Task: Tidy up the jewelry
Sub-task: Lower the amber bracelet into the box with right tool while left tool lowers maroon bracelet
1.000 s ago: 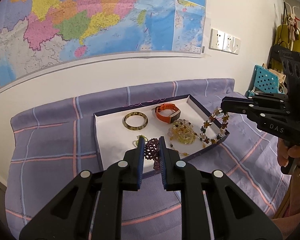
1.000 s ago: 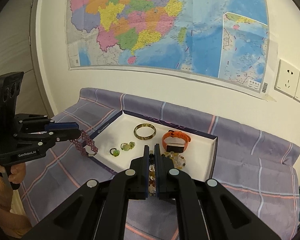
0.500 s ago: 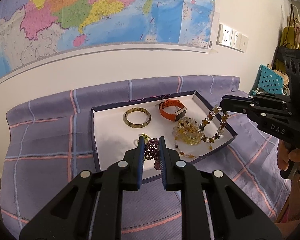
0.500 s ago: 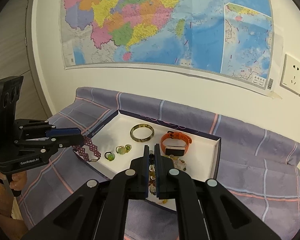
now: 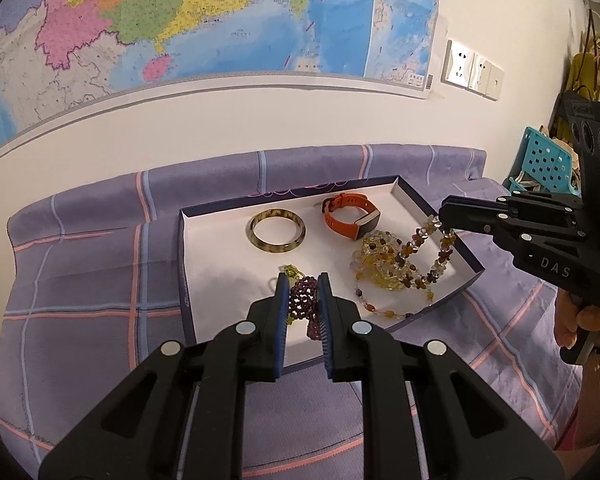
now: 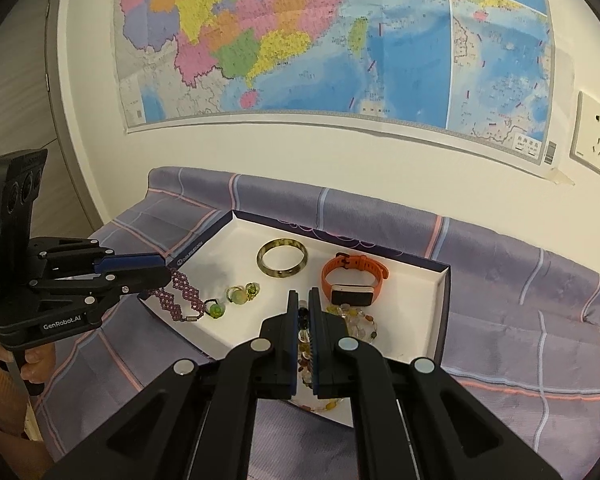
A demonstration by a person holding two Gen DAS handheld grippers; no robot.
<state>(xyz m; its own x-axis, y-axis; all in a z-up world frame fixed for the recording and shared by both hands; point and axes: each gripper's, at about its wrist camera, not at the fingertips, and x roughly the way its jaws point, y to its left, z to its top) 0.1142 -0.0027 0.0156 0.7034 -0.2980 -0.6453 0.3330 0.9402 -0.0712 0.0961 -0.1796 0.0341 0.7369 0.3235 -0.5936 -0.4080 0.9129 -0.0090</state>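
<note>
Your left gripper pinches a purple beaded bracelet, which hangs over the near left edge of the white tray. Your right gripper is pressed together on a multicoloured bead necklace that dangles over the tray's right side. A bangle, an orange watch and some green rings lie inside the tray.

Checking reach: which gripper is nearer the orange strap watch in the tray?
Right. The right gripper, shut on a mixed-bead necklace, sits just in front of the orange strap watch; the left gripper, holding a purple beaded bracelet, is at the tray's far corner.
</note>
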